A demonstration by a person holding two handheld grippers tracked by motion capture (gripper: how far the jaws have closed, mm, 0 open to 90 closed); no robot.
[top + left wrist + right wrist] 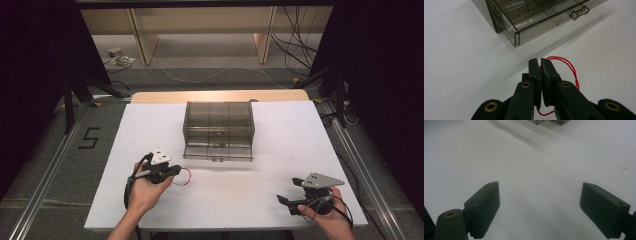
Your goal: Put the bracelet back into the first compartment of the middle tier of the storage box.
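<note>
High view | floor mark (89, 138) reads "5" | left tongs (176, 171) clamp red wire (183, 176)

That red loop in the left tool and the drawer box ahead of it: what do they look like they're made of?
Red loop: looks like thin rubber or elastic cord, matte; it curves in a limp double strand from the shut left tool. Thin coated wire is also possible.
Drawer box: looks like smoky, see-through hard plastic, glossy; the inner dividers show through its walls, and the handle is clear.

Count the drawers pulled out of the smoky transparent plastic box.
1: the bottom drawer of the smoky transparent plastic box sticks out toward the person; the drawer above looks closed. Others may be hidden.
</note>
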